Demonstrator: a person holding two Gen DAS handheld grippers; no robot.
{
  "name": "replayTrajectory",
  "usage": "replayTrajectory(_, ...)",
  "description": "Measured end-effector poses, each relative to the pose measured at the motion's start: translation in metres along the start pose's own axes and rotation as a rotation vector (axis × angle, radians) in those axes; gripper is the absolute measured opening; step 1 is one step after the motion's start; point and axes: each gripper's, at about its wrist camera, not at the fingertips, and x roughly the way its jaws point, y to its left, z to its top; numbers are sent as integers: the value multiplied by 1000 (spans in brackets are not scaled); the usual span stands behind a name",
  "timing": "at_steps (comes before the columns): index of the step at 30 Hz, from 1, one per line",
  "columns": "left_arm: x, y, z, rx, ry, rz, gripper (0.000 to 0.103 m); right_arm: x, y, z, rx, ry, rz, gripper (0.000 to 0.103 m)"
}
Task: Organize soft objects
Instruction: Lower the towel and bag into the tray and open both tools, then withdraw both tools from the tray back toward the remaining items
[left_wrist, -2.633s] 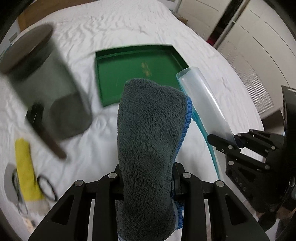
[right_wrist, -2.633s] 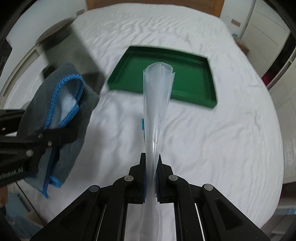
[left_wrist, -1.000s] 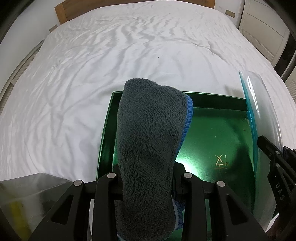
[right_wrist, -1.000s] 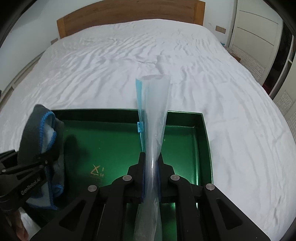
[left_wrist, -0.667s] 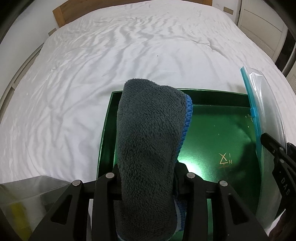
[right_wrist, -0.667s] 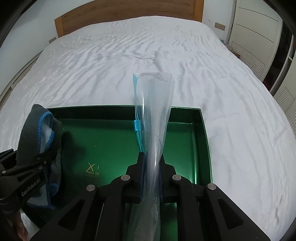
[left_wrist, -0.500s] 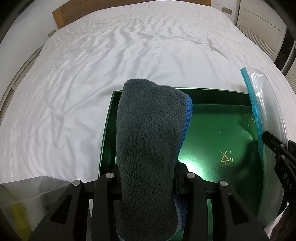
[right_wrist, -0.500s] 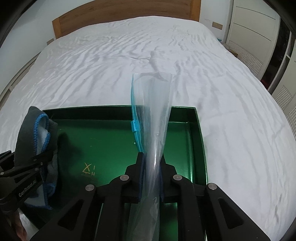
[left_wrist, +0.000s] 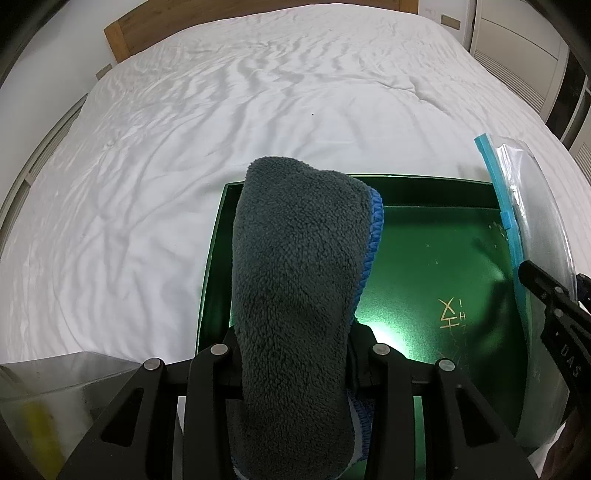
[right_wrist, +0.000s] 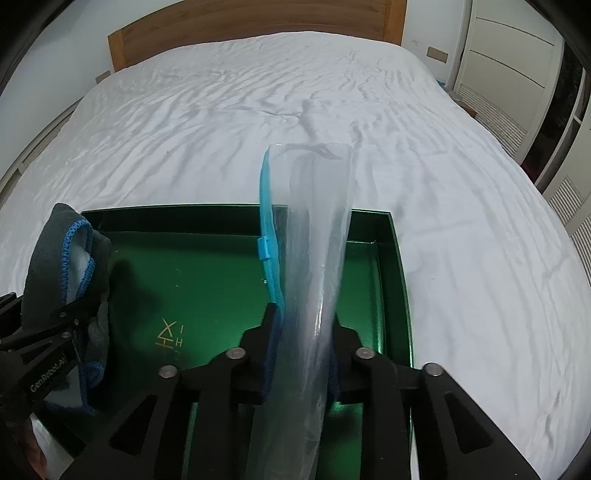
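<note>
Holding a folded towel (left_wrist: 299, 280) pinched in left gripper (left_wrist: 295, 347) jaws and a zip bag (right_wrist: 314, 258) in right gripper (right_wrist: 304, 325) jaws over the green tray (right_wrist: 400, 277), probably opening the bag next for stuffing.

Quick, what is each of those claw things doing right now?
Left gripper: closed on the grey cloth.
Right gripper: closed on the clear zip bag.
</note>
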Motion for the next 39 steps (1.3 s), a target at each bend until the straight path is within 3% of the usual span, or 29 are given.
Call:
replayTrajectory(5, -1, 0, 0, 3, -5, 3, 33, -1, 3, -1, -11, -6, -12, 60)
replayTrajectory(7, -1, 1, 0, -3, -5, -2, 34, -2, 5, -1, -17, -11, -8, 62)
replayTrajectory(10, -3, 2, 0, -10, -15, -8, 35, -6, 7, -1, -23, -26, -4, 75)
replayTrajectory(14, -8, 2, 0, -18, -34, -12, 37, -12, 8, 0, -35, -51, 7, 83)
replayTrajectory(20, -19, 3, 1, -25, -79, -19, 51, -20, 8, -1, -37, -82, 2, 96)
replayTrajectory(29, -43, 0, 1, -2, -157, -12, 72, -47, 8, -9, -41, -146, -30, 103)
replayTrajectory(39, -100, -4, -18, 13, -210, -104, 72, -107, 0, -33, -19, -199, -131, 103)
